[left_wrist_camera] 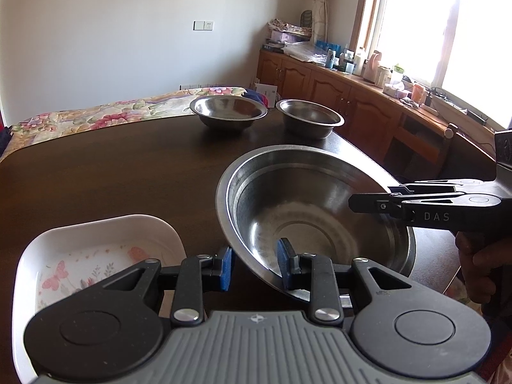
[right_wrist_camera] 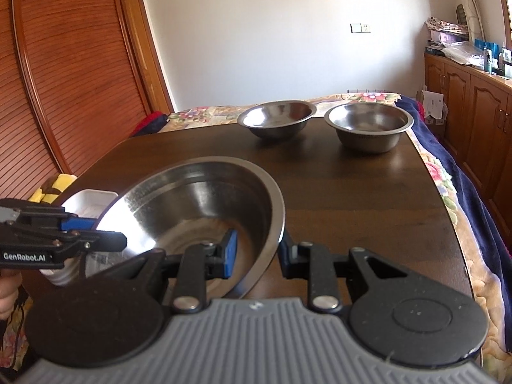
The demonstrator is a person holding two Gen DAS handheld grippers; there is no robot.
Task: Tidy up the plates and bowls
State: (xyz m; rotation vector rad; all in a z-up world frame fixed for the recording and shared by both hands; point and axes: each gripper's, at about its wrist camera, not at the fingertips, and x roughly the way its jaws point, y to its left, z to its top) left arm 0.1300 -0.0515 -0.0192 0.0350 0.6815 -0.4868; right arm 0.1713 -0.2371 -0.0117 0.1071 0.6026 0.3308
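Indoors, dark wooden table (right_wrist_camera: pixel 352 192), white wall (right_wrist_camera: pixel 256 32)

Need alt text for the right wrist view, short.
Right hand-held gripper straddles the rim of a large steel bowl, jaws not fully closed; left hand-held gripper reaches its opposite rim. Two smaller steel bowls sit at the dark table's far edge.

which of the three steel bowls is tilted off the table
The big near bowl, straddled at its rim by both the left gripper and right gripper. The two small bowls sit flat at the far edge.
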